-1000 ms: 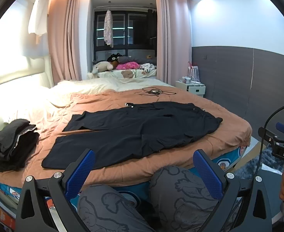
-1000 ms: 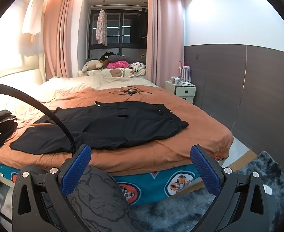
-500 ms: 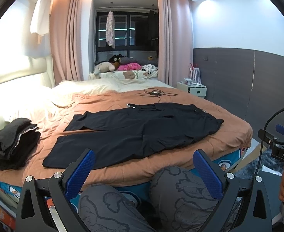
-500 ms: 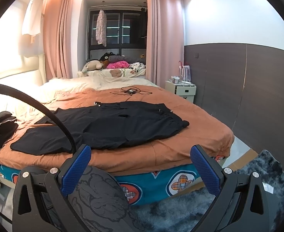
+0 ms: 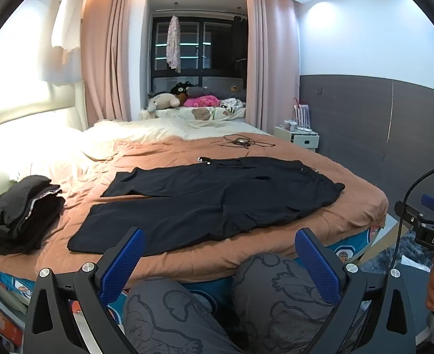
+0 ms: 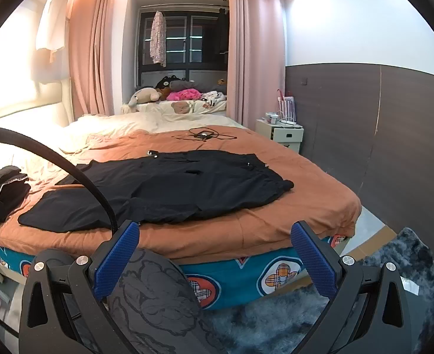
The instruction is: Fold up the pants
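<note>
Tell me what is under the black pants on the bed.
The black pants lie spread flat on the orange-brown bedspread, which shows all around them. Whatever lies directly beneath the fabric is covered. Both grippers, left and right, are open and off the pants.

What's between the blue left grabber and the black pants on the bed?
In the left wrist view, only bare orange bedspread and the person's grey-patterned knees lie between the left gripper and the black pants.
</note>
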A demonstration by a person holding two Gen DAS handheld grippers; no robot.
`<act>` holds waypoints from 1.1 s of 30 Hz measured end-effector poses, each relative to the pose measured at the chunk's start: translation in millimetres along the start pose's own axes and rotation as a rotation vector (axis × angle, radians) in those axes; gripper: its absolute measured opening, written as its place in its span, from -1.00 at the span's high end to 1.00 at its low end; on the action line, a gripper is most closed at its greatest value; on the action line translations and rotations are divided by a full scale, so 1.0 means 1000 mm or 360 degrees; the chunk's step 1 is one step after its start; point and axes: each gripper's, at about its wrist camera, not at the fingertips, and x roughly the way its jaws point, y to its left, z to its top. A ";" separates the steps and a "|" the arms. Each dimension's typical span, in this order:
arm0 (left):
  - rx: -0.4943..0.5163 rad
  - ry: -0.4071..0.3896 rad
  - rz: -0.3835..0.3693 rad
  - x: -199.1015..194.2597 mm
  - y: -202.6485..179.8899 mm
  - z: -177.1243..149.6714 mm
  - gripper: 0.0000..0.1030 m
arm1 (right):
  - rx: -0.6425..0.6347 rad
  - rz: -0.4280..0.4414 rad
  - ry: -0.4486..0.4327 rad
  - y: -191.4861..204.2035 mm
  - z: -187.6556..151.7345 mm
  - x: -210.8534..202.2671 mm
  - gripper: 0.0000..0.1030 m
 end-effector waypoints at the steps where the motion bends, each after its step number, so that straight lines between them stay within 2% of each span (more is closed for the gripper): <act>1: -0.0002 -0.0001 0.0000 0.000 0.001 0.000 -0.99 | 0.0002 0.0000 0.0000 -0.001 0.000 0.000 -1.00; 33: -0.0036 0.0013 -0.0011 0.000 0.008 -0.001 -0.99 | -0.0006 -0.0011 -0.0002 0.001 0.000 -0.003 -1.00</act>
